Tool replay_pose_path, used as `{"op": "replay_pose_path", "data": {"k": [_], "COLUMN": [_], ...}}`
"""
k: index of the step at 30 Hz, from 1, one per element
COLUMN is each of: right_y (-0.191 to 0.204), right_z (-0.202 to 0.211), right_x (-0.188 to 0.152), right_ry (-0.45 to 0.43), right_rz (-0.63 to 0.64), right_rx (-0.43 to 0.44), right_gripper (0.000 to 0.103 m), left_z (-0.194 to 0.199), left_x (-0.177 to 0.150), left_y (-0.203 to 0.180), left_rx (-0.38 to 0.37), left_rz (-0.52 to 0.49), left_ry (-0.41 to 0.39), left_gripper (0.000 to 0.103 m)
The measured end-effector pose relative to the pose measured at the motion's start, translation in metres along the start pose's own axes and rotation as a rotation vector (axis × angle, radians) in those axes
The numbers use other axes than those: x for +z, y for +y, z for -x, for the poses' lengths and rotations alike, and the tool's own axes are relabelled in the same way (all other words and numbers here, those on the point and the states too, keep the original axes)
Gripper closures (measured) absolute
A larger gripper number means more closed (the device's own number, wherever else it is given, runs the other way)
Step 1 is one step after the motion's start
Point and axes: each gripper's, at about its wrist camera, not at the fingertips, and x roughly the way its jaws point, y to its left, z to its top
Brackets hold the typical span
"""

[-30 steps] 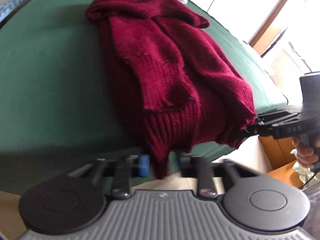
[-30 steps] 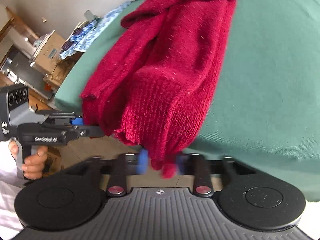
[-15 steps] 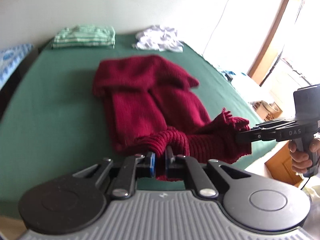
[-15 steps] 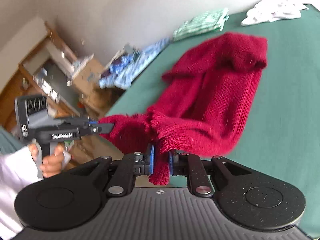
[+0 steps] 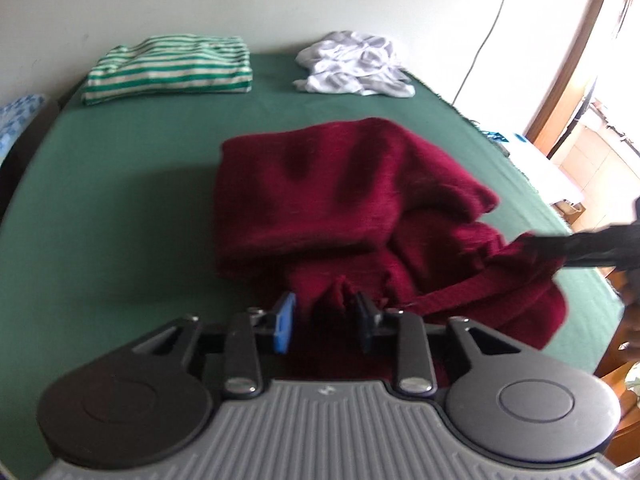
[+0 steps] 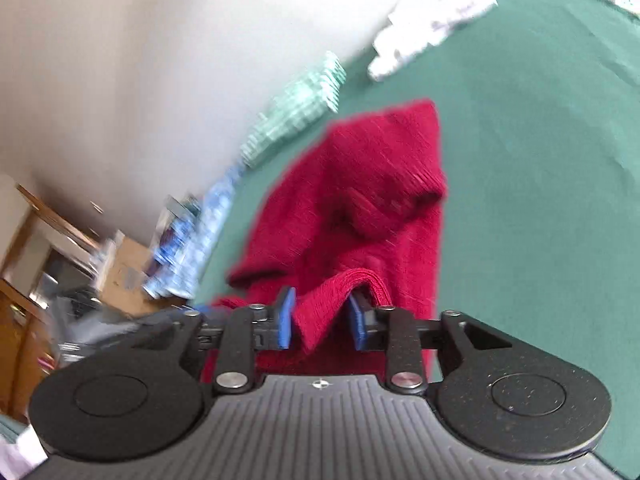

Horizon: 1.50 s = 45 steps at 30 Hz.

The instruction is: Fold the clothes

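A dark red knitted sweater (image 5: pixel 344 200) lies bunched on the green table (image 5: pixel 104 208), its lower half folded up over the upper part. My left gripper (image 5: pixel 325 322) is open, its blue pads apart with the sweater's hem edge loose between them. My right gripper (image 6: pixel 320 320) is also open, and a ribbed hem fold of the sweater (image 6: pixel 360 208) sits between its blue pads. The right gripper shows blurred at the right edge of the left wrist view (image 5: pixel 592 248), at the sweater's right corner.
A folded green-and-white striped shirt (image 5: pixel 168 68) and a crumpled white garment (image 5: pixel 356 64) lie at the table's far edge by the wall. Blue patterned cloth (image 6: pixel 192 240) and wooden furniture (image 6: pixel 40 248) stand beyond the table's left side.
Both grippers carried the sweater's hem up and forward over the sweater's upper part, lowered it, then opened. The hem that hung off the table's front edge now rests on the sweater.
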Motion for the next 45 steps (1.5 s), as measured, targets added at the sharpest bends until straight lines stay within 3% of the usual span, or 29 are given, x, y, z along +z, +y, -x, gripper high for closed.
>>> {"op": "replay_pose_path", "data": {"k": [2, 3, 6, 8, 11, 13, 16, 18, 20, 24, 30, 34, 36, 38, 41, 43, 45], "right_y": [0.019, 0.029, 0.057, 0.07, 0.076, 0.073, 0.058, 0.045, 0.047, 0.058, 0.065, 0.078, 0.077, 0.07, 0.053, 0.05, 0.048], "right_z": [0.018, 0.026, 0.027, 0.013, -0.011, -0.024, -0.043, -0.054, -0.059, -0.06, -0.025, -0.013, -0.023, -0.036, -0.038, -0.033, -0.026], "right_x": [-0.002, -0.004, -0.015, -0.026, -0.033, -0.032, -0.025, -0.025, -0.031, -0.038, -0.032, -0.047, -0.056, -0.06, -0.053, -0.05, -0.051], "right_ry": [-0.066, -0.092, -0.044, 0.029, 0.061, 0.04, 0.008, 0.014, 0.002, 0.001, -0.058, -0.005, 0.028, 0.045, 0.034, 0.035, 0.037], "right_rz": [0.081, 0.138, 0.303, 0.395, 0.442, 0.442, 0.4, 0.366, 0.396, 0.476, 0.415, 0.468, 0.511, 0.522, 0.434, 0.424, 0.427], "right_rx": [-0.023, -0.046, -0.087, -0.131, -0.157, -0.197, -0.348, -0.393, -0.426, -0.479, -0.466, -0.399, -0.393, -0.441, -0.45, -0.452, -0.438], "right_gripper": [0.037, 0.034, 0.042, 0.052, 0.058, 0.062, 0.063, 0.068, 0.069, 0.068, 0.066, 0.062, 0.062, 0.062, 0.053, 0.05, 0.05], "left_z": [0.008, 0.013, 0.033, 0.044, 0.047, 0.035, 0.002, -0.026, -0.035, -0.025, 0.002, 0.02, 0.013, 0.006, -0.018, -0.024, -0.023], "left_x": [-0.001, -0.002, -0.006, -0.006, -0.008, -0.011, -0.012, -0.01, -0.01, -0.018, -0.023, -0.039, -0.039, -0.039, -0.03, -0.022, -0.019], "left_y": [0.008, 0.009, 0.006, 0.0, -0.012, -0.022, -0.029, -0.025, -0.017, -0.017, -0.013, -0.023, -0.026, -0.028, -0.033, -0.034, -0.037], "left_rx": [-0.004, 0.009, 0.008, -0.04, -0.146, -0.157, -0.059, 0.044, 0.072, 0.128, 0.177, 0.237, 0.259, 0.281, 0.368, 0.384, 0.448], "left_rz": [-0.003, -0.019, -0.086, -0.119, -0.145, -0.18, -0.198, -0.175, -0.136, -0.179, -0.164, -0.186, -0.172, -0.159, -0.136, -0.111, -0.118], "left_ry": [-0.001, -0.005, -0.02, -0.029, -0.023, 0.001, 0.012, 0.046, 0.043, 0.007, -0.005, -0.012, -0.02, -0.029, -0.039, -0.061, -0.06], "left_gripper": [0.053, 0.05, 0.05, 0.049, 0.044, 0.042, 0.04, 0.035, 0.023, 0.022, 0.024, 0.024, 0.024, 0.024, 0.019, 0.019, 0.02]}}
